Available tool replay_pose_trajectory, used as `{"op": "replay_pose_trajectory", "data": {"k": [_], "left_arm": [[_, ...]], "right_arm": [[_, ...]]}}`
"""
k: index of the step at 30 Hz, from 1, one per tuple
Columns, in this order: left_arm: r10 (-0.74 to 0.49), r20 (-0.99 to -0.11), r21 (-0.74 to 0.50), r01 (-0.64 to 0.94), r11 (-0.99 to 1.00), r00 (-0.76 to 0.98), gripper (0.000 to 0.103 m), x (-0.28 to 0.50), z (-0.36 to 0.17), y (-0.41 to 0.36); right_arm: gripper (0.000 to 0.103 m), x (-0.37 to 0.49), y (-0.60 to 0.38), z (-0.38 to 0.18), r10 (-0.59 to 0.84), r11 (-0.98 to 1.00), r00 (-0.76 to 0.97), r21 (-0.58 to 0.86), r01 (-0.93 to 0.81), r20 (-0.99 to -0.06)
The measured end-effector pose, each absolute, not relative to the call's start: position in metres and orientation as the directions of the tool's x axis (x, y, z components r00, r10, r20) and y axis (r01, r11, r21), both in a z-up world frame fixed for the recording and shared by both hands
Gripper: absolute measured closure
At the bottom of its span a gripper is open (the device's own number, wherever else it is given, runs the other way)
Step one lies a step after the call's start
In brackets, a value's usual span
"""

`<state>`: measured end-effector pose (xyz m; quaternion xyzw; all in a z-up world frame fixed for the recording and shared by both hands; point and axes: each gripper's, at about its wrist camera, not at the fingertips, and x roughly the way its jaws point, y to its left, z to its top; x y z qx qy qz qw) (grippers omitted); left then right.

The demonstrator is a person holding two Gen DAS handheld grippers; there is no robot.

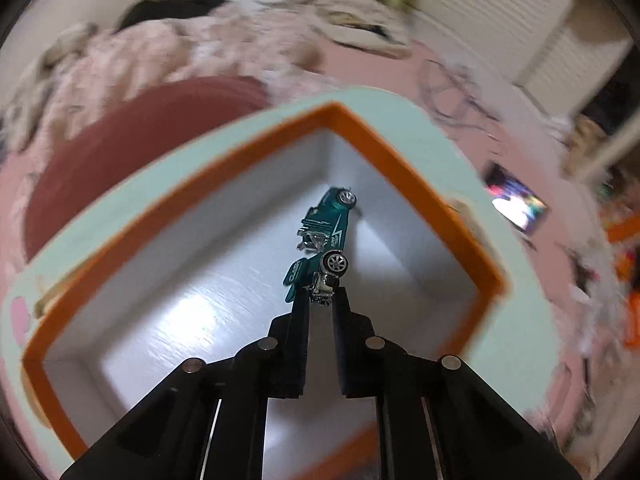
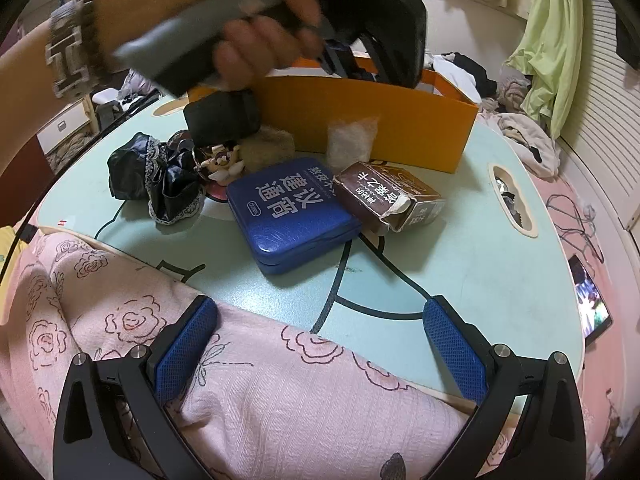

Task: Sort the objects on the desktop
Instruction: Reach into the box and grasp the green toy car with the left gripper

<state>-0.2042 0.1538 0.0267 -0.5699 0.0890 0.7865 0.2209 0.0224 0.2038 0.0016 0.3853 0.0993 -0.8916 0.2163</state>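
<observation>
While orange box [image 2: 372,120] stands behind, blue tin [image 2: 292,216], brown carton [image 2: 384,196], black scrunchie [image 2: 156,176]

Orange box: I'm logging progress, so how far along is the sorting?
Looks done: the teal toy car is inside the orange box. In hand: the left gripper is shut at the car's tail; whether it grips the car I cannot tell. The right gripper is open and empty. Left: the blue tin, brown carton and black scrunchie lie on the table.
</observation>
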Motion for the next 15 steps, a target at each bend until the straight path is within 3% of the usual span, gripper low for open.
{"op": "replay_pose_trajectory", "data": {"k": [3, 4, 5, 15], "left_arm": [[0.206, -0.921, -0.062, -0.399, -0.915, -0.33, 0.078, -0.207, 0.044, 0.148], [0.193, -0.913, -0.047, -0.378, -0.925, -0.359, 0.06, -0.21, 0.05, 0.148], [0.185, -0.905, -0.034, -0.368, -0.929, -0.384, 0.051, -0.213, 0.055, 0.15], [0.061, -0.93, 0.13, -0.479, -0.868, -0.362, 0.049, -0.212, 0.03, 0.197]], "right_arm": [[0.001, 0.022, 0.204, 0.001, -0.309, -0.887, -0.609, -0.011, 0.462, -0.73], [0.001, 0.022, 0.204, 0.002, -0.31, -0.886, -0.609, -0.01, 0.463, -0.73], [0.001, 0.023, 0.203, 0.001, -0.31, -0.886, -0.609, -0.011, 0.463, -0.73], [0.001, 0.024, 0.202, 0.001, -0.31, -0.886, -0.609, -0.011, 0.464, -0.73]]}}
